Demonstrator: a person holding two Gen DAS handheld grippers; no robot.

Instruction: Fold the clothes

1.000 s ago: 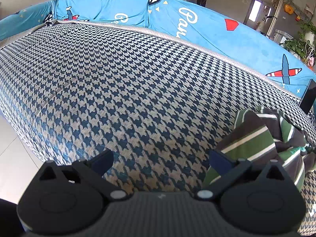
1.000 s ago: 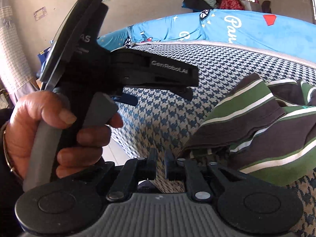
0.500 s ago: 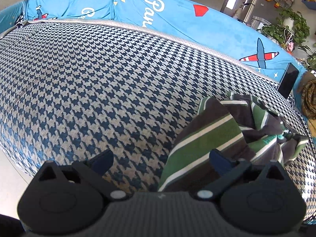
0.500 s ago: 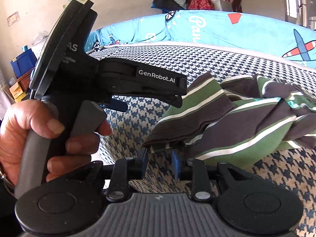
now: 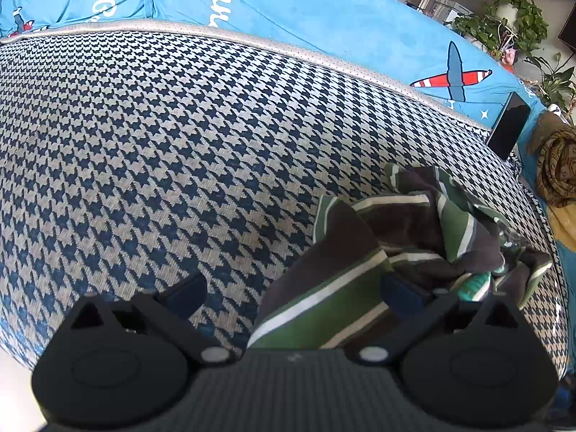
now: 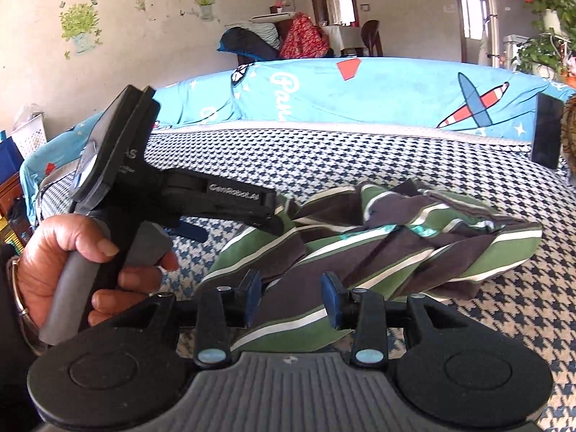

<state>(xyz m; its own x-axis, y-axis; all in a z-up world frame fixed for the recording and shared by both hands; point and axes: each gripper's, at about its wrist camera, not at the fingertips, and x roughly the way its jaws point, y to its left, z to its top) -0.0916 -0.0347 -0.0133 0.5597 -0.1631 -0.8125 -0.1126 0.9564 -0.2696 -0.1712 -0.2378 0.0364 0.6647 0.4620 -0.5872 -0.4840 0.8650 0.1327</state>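
Note:
A crumpled green, brown and white striped garment (image 5: 406, 237) lies on the houndstooth sofa seat (image 5: 162, 136); it also shows in the right wrist view (image 6: 388, 248). My left gripper (image 5: 293, 289) is open, its right finger over the garment's near edge and its left finger over bare seat. It also shows in the right wrist view (image 6: 230, 226), held in a hand at the garment's left end. My right gripper (image 6: 291, 300) is open, with the garment's near edge lying between its blue pads (image 6: 329, 300).
A blue cartoon-print cover (image 5: 288, 3) drapes the sofa back. A black phone (image 5: 507, 131) leans at the seat's far right corner. A brown patterned cloth (image 5: 558, 169) lies past the right edge. The seat's front edge drops to the floor at the left.
My right gripper has opened from shut. Both grippers have moved right along the seat toward the garment, which now lies between the right gripper's pads.

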